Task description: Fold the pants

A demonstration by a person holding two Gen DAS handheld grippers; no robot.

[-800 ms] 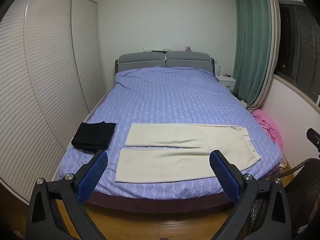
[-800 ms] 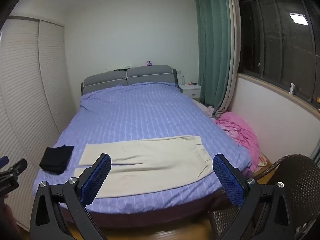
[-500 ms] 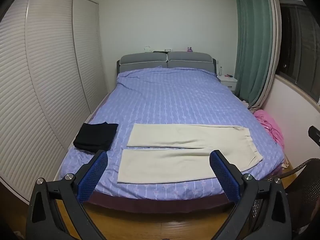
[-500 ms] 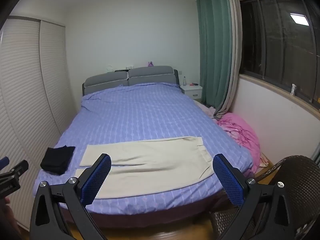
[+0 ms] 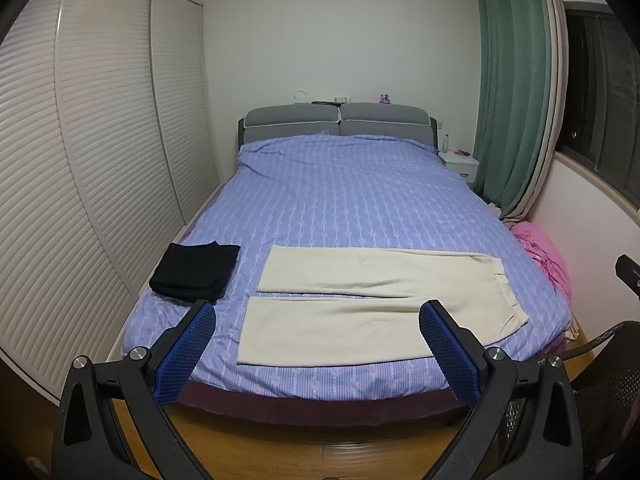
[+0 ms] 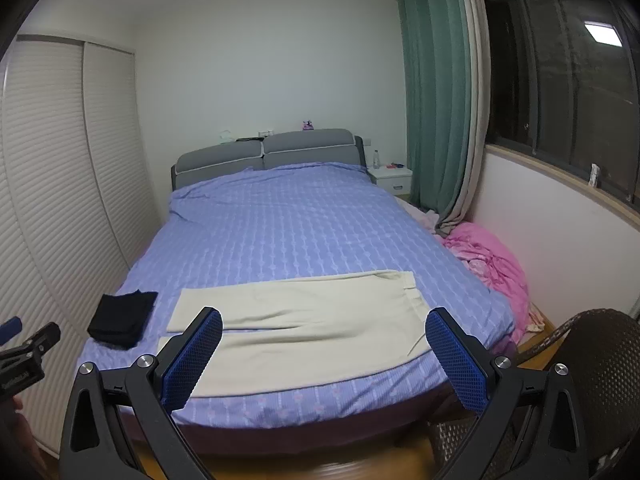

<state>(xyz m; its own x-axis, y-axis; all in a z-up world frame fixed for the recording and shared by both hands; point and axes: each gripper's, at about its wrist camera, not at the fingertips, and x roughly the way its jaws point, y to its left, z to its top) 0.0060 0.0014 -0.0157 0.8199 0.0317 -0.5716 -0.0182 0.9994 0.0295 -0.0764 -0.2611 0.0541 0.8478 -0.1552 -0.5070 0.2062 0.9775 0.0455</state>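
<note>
Cream pants (image 5: 360,300) lie flat across the foot of the bed, legs to the left, waistband to the right; they also show in the right wrist view (image 6: 312,320). My left gripper (image 5: 318,344) is open and empty, held off the foot of the bed before the pants. My right gripper (image 6: 324,352) is open and empty, also short of the bed edge. The left gripper's tip shows at the left edge of the right wrist view (image 6: 24,348).
The bed (image 5: 344,200) has a purple patterned cover. A folded black garment (image 5: 196,272) lies on its near left corner. White slatted wardrobe doors (image 5: 80,160) stand left. A pink heap (image 6: 492,264) lies right of the bed. A wicker chair (image 6: 592,360) stands at near right.
Both views have shifted slightly; the bed and pants sit a little further right and higher in frame. Both grippers stay open. The pants have not moved.
</note>
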